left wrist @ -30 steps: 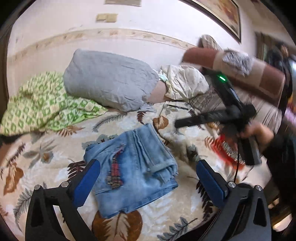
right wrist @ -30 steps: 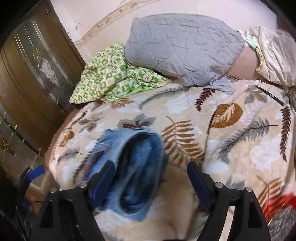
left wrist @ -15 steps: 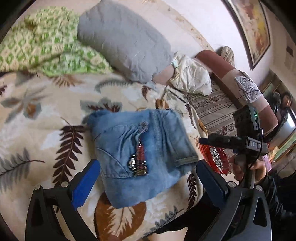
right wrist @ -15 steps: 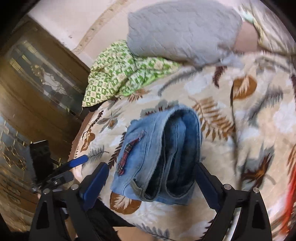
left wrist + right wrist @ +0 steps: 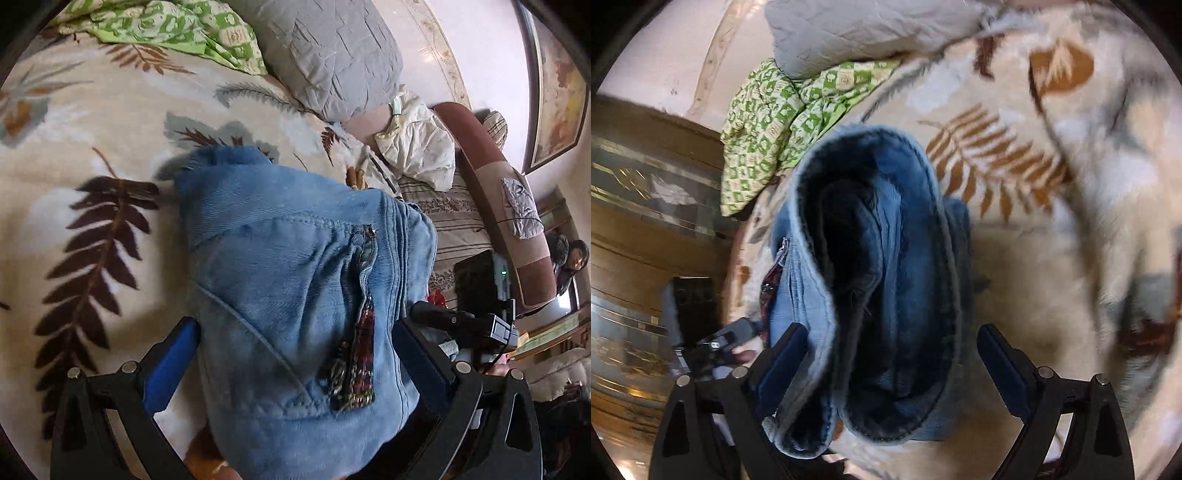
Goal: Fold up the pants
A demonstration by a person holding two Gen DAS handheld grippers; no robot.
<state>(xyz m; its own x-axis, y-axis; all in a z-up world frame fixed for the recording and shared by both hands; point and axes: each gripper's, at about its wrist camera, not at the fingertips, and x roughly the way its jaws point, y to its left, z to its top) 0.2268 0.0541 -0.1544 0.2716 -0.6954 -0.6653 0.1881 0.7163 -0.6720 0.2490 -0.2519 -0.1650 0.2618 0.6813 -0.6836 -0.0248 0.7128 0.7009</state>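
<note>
The folded blue denim pants [image 5: 295, 288] lie in a thick bundle on the leaf-patterned blanket [image 5: 74, 155], with a dark red patterned strip on top. My left gripper [image 5: 295, 365] is open, its blue-padded jaws straddling the near end of the bundle. In the right wrist view the pants [image 5: 871, 266] show their folded layers end-on. My right gripper [image 5: 890, 365] is open, its jaws on either side of that end. The right gripper also shows in the left wrist view [image 5: 461, 321], beyond the bundle.
A grey quilted pillow [image 5: 325, 55] and a green patterned cloth [image 5: 177, 29] lie at the head of the bed. A cream garment [image 5: 417, 147] and a brown headboard [image 5: 491, 177] are to the right. A wooden cabinet [image 5: 639, 206] stands beside the bed.
Both grippers have moved in close to the folded pants, from opposite ends, so the bundle now fills the space between each pair of open jaws.
</note>
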